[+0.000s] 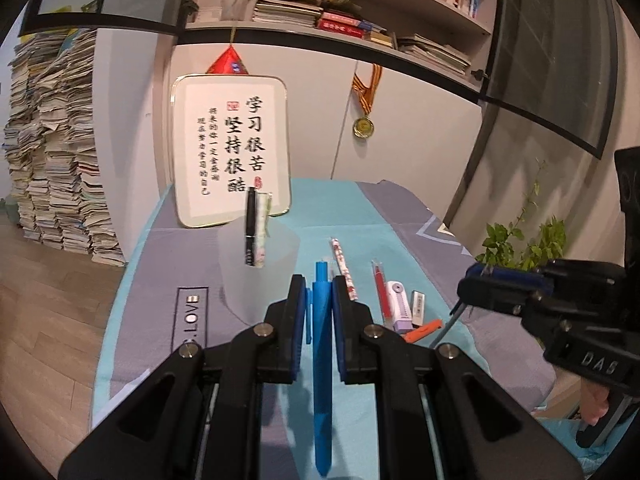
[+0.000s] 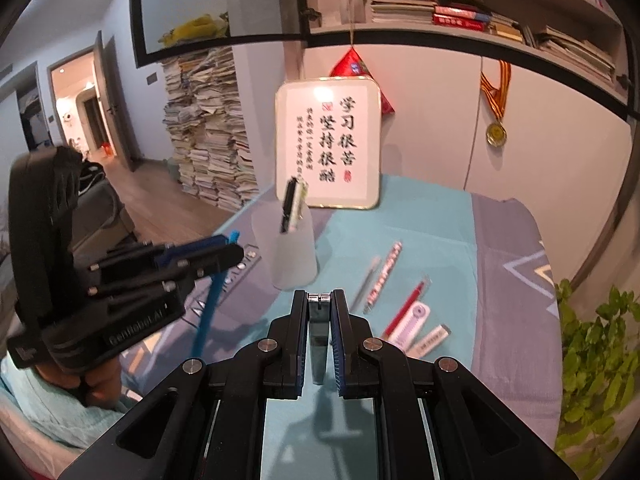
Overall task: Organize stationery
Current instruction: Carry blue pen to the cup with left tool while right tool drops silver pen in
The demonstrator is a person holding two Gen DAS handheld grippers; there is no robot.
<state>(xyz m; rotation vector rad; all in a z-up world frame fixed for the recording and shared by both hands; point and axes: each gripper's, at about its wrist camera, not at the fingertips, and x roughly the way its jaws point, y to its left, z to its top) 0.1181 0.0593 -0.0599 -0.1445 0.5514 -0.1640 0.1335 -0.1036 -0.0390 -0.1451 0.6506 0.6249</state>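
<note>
- We hold a blue pen clamped in our left gripper, its barrel running lengthwise between the jaws and sticking out past the tips toward twelve o'clock.
- Our right gripper is closed on a dark, flat, grey-green item with a metal end at the fingertips; we cannot tell what it is.
- The frosted pen cup stands on the table mat at about eleven o'clock from the left gripper's tips, already holding a black pen and a pale patterned pen.
- We judge the step in hand to be carrying the blue pen to the cup; both grippers sit above the mat, not yet over the rim.
- The next move calls for swinging the left gripper toward eleven o'clock, tipping the pen more upright over the cup mouth, then letting go without knocking the two pens inside.
- Still loose on the mat, at one to two o'clock of the left gripper: a red-and-white patterned pen, a red pen, a purple-and-white correction tape, a small white eraser and an orange item partly behind the gripper.
- A thin grey pen shows only in the right wrist view, and blurred.
- The cup's translucent wall makes its rim hard to trace, and the lower end of the blue pen is cut off by the frame's bottom edge.
</note>
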